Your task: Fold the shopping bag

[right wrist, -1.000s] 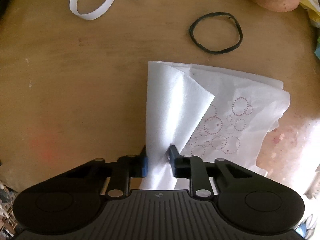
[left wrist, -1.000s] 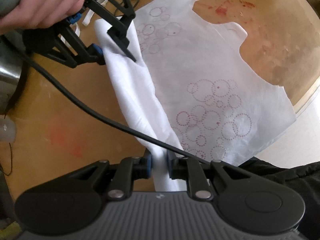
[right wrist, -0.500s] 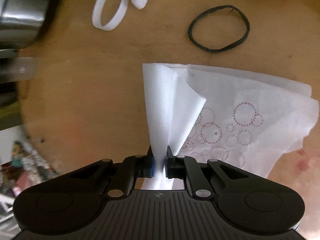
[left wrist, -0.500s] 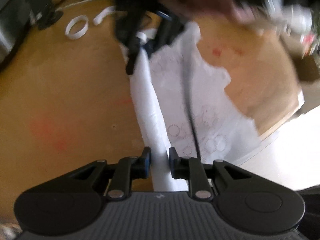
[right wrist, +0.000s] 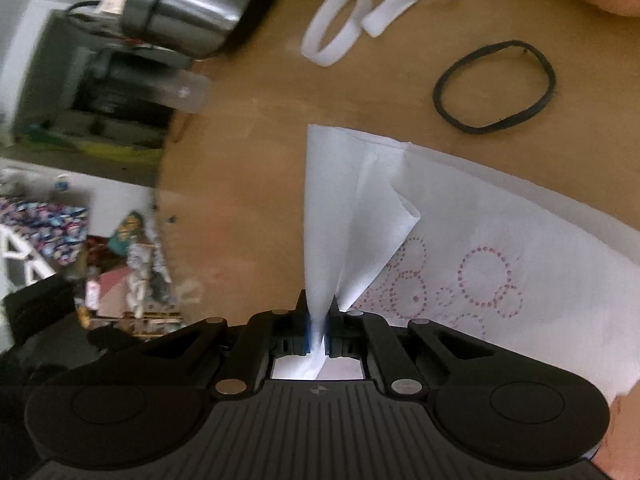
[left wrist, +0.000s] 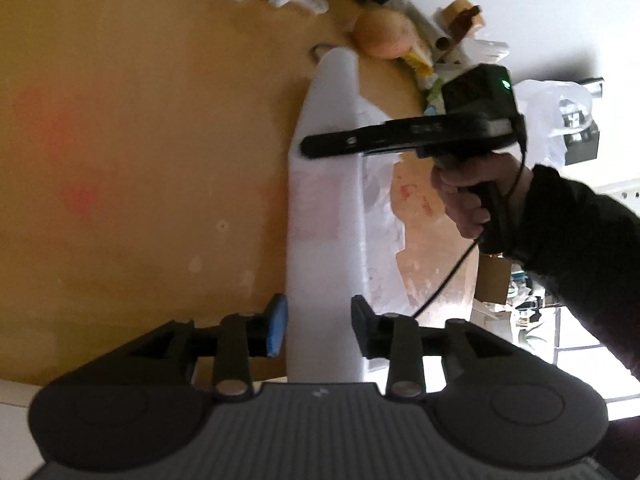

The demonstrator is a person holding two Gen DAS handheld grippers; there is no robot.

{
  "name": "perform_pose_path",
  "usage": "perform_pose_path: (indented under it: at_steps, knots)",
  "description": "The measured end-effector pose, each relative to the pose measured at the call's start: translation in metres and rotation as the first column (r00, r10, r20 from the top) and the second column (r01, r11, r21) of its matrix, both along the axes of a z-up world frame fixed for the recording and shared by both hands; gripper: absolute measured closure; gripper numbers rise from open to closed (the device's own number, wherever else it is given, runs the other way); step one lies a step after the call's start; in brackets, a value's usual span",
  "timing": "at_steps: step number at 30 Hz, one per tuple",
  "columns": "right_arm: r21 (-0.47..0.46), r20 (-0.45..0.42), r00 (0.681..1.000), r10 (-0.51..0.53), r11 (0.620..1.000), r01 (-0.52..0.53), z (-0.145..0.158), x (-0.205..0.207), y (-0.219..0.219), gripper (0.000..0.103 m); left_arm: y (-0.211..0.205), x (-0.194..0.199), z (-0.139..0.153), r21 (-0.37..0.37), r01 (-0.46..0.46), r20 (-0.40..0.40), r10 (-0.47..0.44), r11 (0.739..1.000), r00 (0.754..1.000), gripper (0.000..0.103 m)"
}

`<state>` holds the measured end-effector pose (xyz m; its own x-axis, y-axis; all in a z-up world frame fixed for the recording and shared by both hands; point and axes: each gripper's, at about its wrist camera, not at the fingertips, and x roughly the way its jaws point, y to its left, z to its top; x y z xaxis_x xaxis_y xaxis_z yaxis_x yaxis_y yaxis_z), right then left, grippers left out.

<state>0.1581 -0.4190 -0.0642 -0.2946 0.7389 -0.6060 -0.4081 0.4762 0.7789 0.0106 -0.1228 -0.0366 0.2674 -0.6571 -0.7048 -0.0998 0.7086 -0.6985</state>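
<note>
White non-woven shopping bag (right wrist: pixel 460 240) lies on the wooden desk (right wrist: pixel 256 128), partly folded, its dotted-circle print facing up on the flat part.

Right gripper (right wrist: pixel 319 320): jaws shut tight on a pinched fold of the bag, fabric rising in a peak straight off the pads. Left gripper (left wrist: pixel 318 326): jaws opening, the folded strip of bag runs between them, pads clear of the cloth on both sides.

Left wrist view, blurred: the strip stretches away across the desk; the person's right hand (left wrist: pixel 468 196) in a dark sleeve (left wrist: pixel 580 240) holds the other gripper side-on over it.

Past the bag: black elastic loop (right wrist: pixel 494 86) on the desk, near but apart. Further out, two white fabric loops (right wrist: pixel 380 12). Metal pot (right wrist: pixel 188 4) at the far left edge.
</note>
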Motion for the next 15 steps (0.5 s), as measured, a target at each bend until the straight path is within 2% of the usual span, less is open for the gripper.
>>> perform_pose_path:
  at_steps: [3, 5, 8, 11, 15]
  knots:
    - [0.055, 0.012, 1.0, -0.001, 0.998, 0.0, -0.003, 0.002, 0.014, 0.101, 0.001, 0.002, -0.011, -0.057, 0.004, -0.022, -0.005, 0.998, 1.0, 0.061]
    - [0.101, 0.019, 1.0, -0.002, 0.995, 0.0, -0.004, 0.001, 0.017, 0.101, 0.0, 0.004, -0.016, -0.102, 0.005, -0.035, -0.009, 0.995, 0.999, 0.053]
    - [0.154, 0.023, 1.0, -0.007, 0.988, 0.004, -0.013, 0.0, 0.031, 0.101, 0.0, 0.008, -0.028, -0.158, 0.002, -0.06, -0.012, 0.987, 0.998, 0.051]
    - [0.173, 0.044, 0.999, -0.007, 0.985, 0.0, -0.011, 0.004, 0.028, 0.102, 0.002, 0.012, -0.039, -0.194, -0.016, -0.092, -0.002, 0.981, 0.996, 0.044]
    - [0.18, 0.058, 0.998, -0.003, 0.984, -0.007, -0.015, 0.006, 0.038, 0.102, 0.005, 0.019, -0.053, -0.229, -0.056, -0.122, 0.028, 0.972, 0.992, 0.042]
